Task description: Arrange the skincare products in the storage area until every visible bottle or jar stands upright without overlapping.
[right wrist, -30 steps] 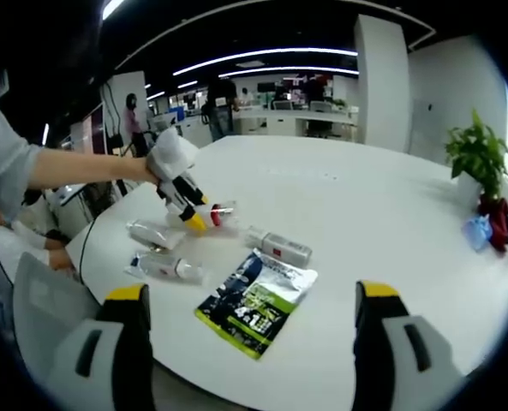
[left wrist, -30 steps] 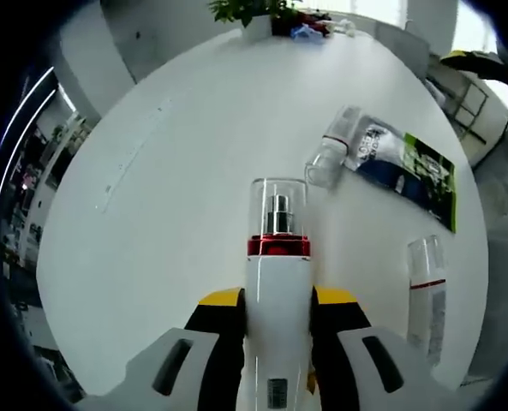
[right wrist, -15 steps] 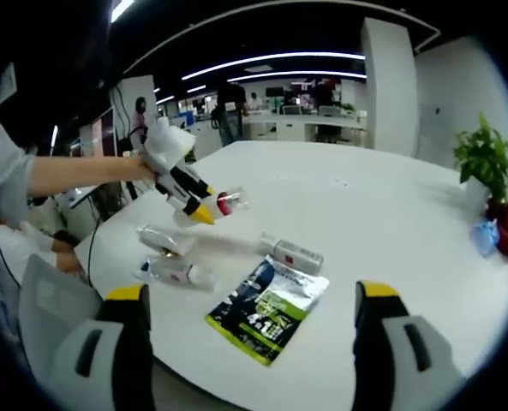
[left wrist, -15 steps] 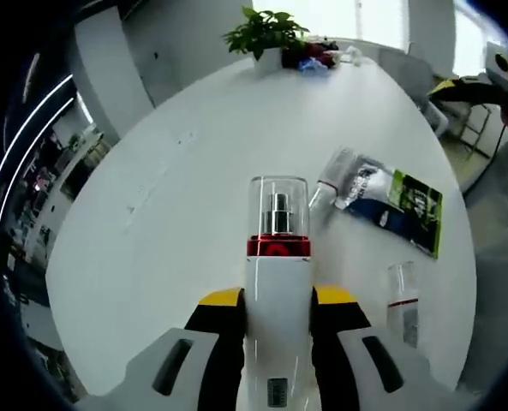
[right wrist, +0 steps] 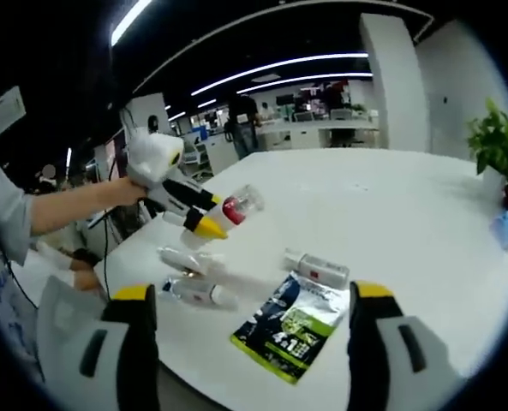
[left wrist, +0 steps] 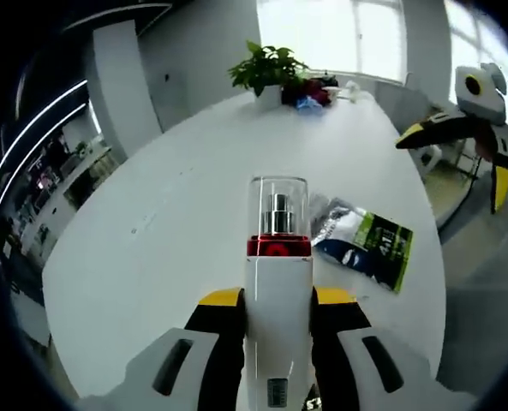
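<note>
Pinched in the left tool [right wrist: 204, 221], a red-collared spray bottle [left wrist: 277, 257] lies along its jaws above the white bench [left wrist: 194, 197], while the right tool [right wrist: 249, 342] waits spread, farther off.

Light: my left gripper view is bright, daylight from windows [left wrist: 356, 38] behind the plant [left wrist: 266, 68].
Ceiling: strip lights [right wrist: 279, 64] glow above the table [right wrist: 391, 197].
Edges: fisheye bending, soft focus.
</note>
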`<act>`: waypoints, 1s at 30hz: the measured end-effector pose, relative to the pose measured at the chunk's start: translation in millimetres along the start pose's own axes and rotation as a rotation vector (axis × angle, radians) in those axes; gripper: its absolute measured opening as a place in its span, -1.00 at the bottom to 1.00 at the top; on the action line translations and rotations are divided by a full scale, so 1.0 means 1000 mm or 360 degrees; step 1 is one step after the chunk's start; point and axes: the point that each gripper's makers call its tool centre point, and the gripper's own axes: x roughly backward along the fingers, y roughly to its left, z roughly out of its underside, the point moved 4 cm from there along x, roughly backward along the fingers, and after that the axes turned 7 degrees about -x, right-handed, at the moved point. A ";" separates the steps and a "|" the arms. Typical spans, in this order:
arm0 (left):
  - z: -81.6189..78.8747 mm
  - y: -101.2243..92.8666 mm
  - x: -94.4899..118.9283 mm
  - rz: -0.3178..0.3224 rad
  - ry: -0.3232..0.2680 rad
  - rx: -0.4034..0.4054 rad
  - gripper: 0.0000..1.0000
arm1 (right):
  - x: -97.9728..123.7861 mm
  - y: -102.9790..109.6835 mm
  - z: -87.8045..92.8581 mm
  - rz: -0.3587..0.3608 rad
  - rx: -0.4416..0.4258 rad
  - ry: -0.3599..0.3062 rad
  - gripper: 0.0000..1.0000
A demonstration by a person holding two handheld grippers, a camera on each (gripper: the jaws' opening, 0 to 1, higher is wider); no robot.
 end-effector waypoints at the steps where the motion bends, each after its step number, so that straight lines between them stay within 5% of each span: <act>1: -0.001 -0.003 0.002 -0.0001 -0.0015 0.0001 -0.50 | -0.001 0.001 -0.001 -0.0012 -0.0005 -0.0011 0.82; 30: -0.014 -0.056 0.022 0.0033 -0.0265 0.0121 -0.50 | -0.056 0.026 -0.030 -0.0297 -0.0167 -0.0148 -0.08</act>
